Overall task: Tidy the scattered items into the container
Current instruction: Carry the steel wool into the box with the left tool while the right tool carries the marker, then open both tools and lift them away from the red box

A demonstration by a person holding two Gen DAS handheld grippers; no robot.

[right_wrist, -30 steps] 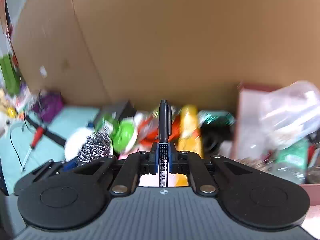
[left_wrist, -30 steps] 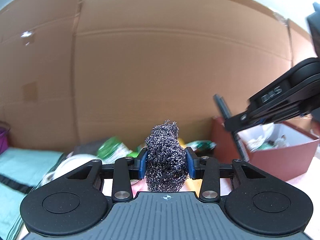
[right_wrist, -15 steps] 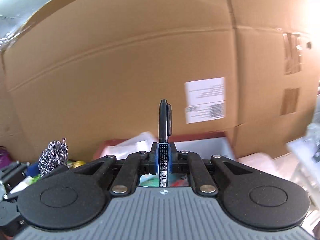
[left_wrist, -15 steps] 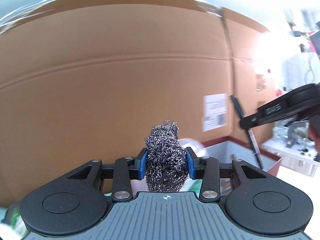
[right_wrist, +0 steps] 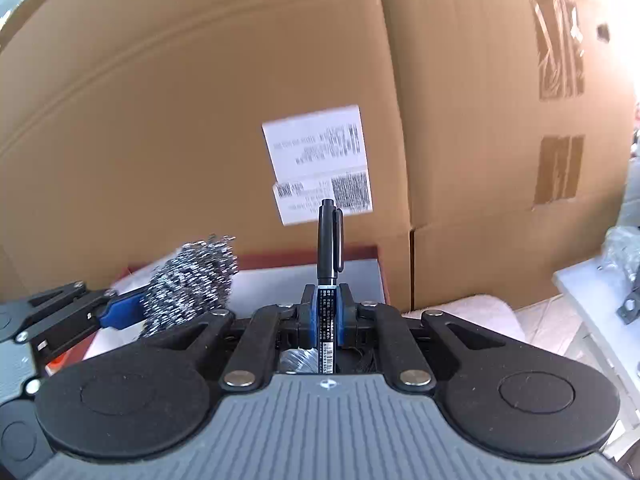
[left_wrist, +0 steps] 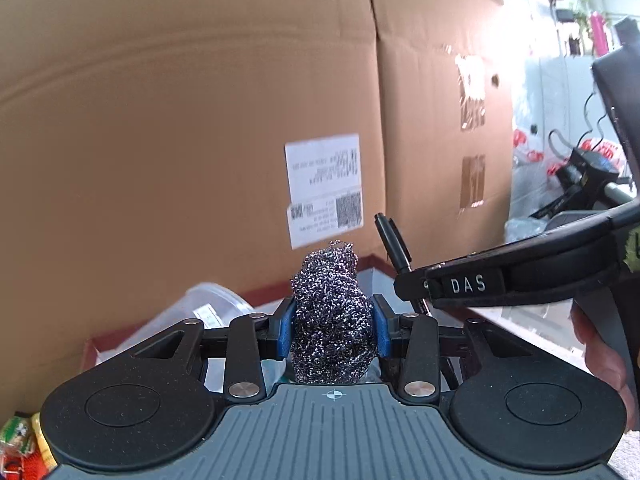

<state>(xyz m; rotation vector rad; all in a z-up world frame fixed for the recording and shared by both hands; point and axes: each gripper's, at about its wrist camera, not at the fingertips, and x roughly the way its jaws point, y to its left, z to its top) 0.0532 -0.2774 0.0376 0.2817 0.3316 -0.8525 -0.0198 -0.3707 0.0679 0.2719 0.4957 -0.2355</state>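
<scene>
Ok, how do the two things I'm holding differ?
The steel wool scrubber is a fat, tangled silvery wad; the black pen is slim, smooth and straight. The left claw stands fairly wide around the scrubber; the right claw is nearly shut on the pen. Both stick up past the pads, firmly gripped.

Steel-wool ball (left_wrist: 334, 320) — upright, black capped pen (right_wrist: 329, 248) — upright, red-walled container (right_wrist: 360, 251) behind

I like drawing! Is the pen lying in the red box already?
No, the black pen stands upright, clamped in the right gripper above the red box.
</scene>
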